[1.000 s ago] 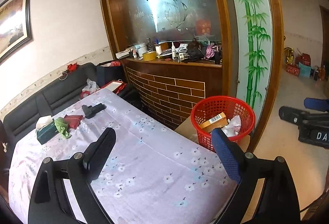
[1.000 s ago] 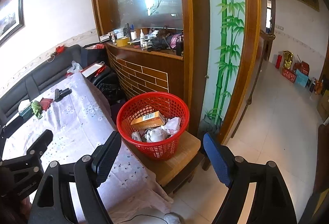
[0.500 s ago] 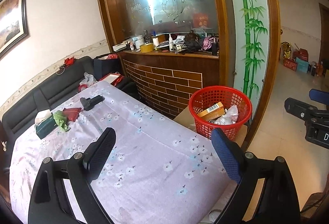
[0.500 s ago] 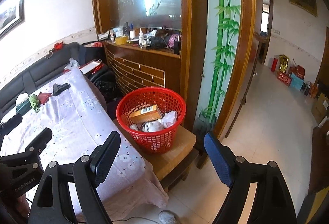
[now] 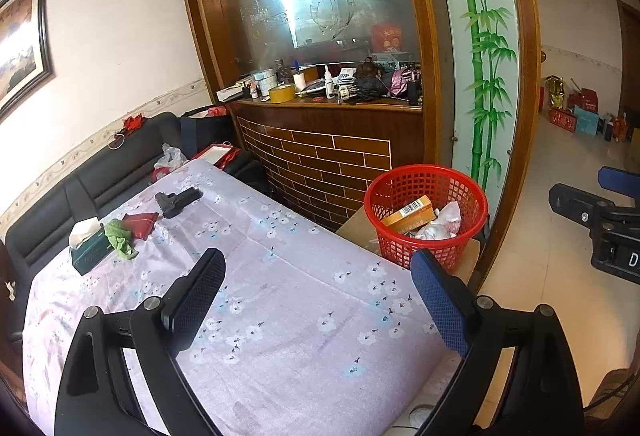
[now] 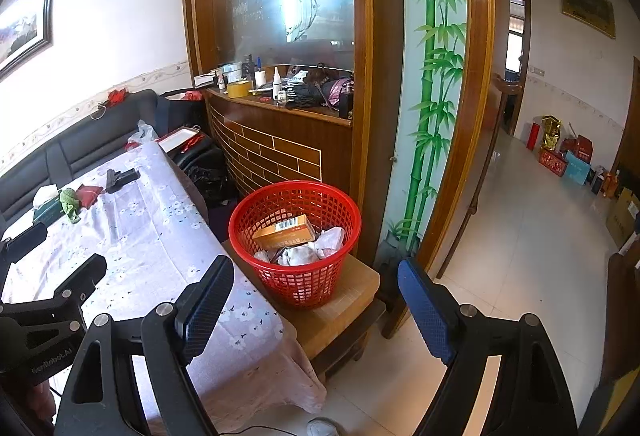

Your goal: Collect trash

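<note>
A red mesh basket (image 5: pixel 400 248) (image 6: pixel 304 284) stands on a low wooden stool (image 6: pixel 352 300) by the table's right end. An orange box (image 5: pixel 408 216) and crumpled white paper (image 5: pixel 440 226) lie in it. A green crumpled wad (image 5: pixel 120 238), a red packet (image 5: pixel 140 222), a tissue box (image 5: pixel 86 244) and a black pistol-shaped object (image 5: pixel 176 200) lie at the table's far left. My left gripper (image 5: pixel 320 276) hovers open over the lilac flowered cloth (image 5: pixel 280 316), holding nothing. My right gripper (image 6: pixel 316 288) is open and empty, just short of the basket.
A black sofa (image 5: pixel 60 204) runs behind the table. A brick-patterned wooden counter (image 5: pixel 328 156) with bottles and tape stands beyond it, beside a bamboo-painted glass panel (image 6: pixel 432 96). Tiled floor (image 6: pixel 520 236) opens to the right, with boxes along the far wall.
The right wrist view has drawn back a little from the basket. Both grippers stay open and empty, and nothing on the table has moved.
</note>
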A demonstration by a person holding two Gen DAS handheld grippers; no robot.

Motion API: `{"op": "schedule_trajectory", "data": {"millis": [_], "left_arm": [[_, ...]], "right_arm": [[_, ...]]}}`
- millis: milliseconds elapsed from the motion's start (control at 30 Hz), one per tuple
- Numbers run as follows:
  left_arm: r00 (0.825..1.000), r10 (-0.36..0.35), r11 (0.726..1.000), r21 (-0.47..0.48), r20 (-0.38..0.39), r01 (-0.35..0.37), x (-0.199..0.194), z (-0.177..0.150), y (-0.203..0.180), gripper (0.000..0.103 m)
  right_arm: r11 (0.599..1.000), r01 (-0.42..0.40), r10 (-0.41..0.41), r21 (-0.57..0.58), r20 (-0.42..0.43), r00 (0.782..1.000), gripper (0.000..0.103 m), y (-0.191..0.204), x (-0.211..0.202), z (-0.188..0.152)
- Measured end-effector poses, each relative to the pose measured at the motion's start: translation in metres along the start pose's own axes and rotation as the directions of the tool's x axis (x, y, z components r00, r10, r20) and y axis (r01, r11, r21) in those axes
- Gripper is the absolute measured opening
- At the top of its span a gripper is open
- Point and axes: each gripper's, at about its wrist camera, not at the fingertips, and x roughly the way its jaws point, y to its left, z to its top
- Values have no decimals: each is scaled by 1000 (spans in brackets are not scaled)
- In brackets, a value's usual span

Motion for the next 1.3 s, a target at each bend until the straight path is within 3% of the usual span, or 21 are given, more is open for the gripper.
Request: {"op": "schedule_trajectory", "data": {"millis": [1300], "left_arm": [[1000,0,1000,-7,-26,0,14,-6,0,93]], "right_arm": [[1000,11,-12,-21,-37,999,88,3,16,1]]}}
